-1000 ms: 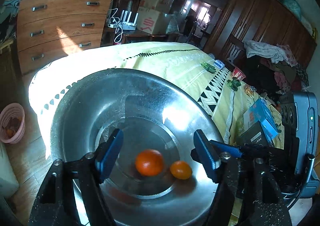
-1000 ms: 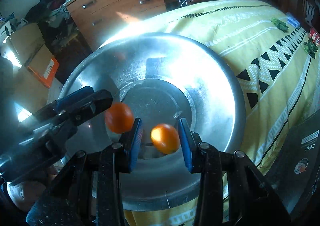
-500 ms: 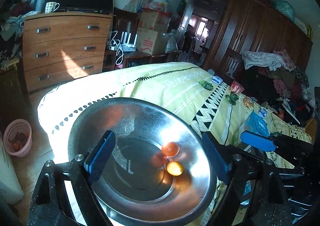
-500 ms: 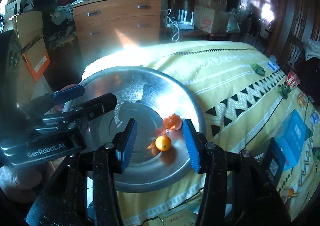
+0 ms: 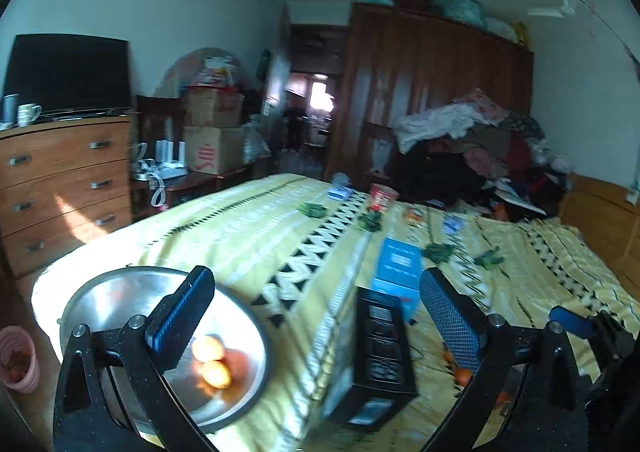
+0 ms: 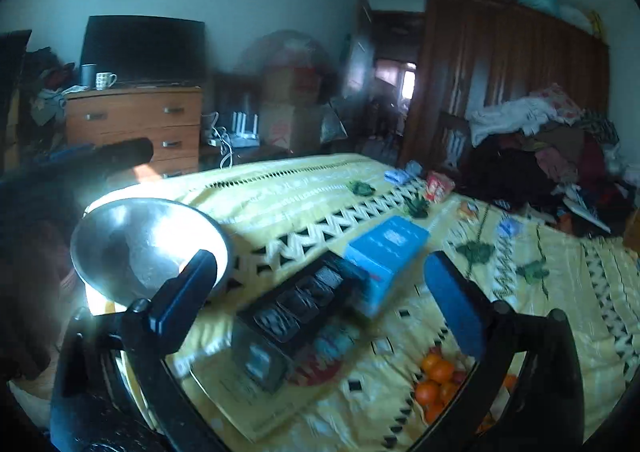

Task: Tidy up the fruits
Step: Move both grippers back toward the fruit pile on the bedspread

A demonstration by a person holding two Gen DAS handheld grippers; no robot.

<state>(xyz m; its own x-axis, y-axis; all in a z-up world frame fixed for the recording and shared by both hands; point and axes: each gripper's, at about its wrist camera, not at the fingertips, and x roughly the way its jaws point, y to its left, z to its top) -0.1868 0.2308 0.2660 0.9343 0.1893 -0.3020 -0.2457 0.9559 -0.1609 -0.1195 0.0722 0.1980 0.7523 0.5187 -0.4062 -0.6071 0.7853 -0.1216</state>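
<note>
A steel bowl [image 5: 100, 292] sits on the near left corner of the bed and holds oranges [image 5: 212, 362]; it also shows in the right wrist view [image 6: 140, 236]. A pile of oranges [image 6: 438, 380] lies on the yellow bedspread at the lower right, partly hidden by my right finger. One orange [image 5: 464, 374] shows in the left wrist view behind my right-hand finger. My left gripper [image 5: 320, 316] is open and empty, raised above the bed. My right gripper [image 6: 324, 296] is open and empty, raised above the bed.
A black box [image 5: 380, 352] and a blue box [image 5: 398, 272] lie on the bed between bowl and orange pile; they also show in the right wrist view, black [image 6: 296, 316], blue [image 6: 384, 256]. Small toys and packets are scattered farther back. A dresser [image 5: 60, 188] stands at left.
Both grippers have lifted away from the bowl and swung right, opening wider. The orange between the right fingers is now in the bowl. The orange pile has come into view.
</note>
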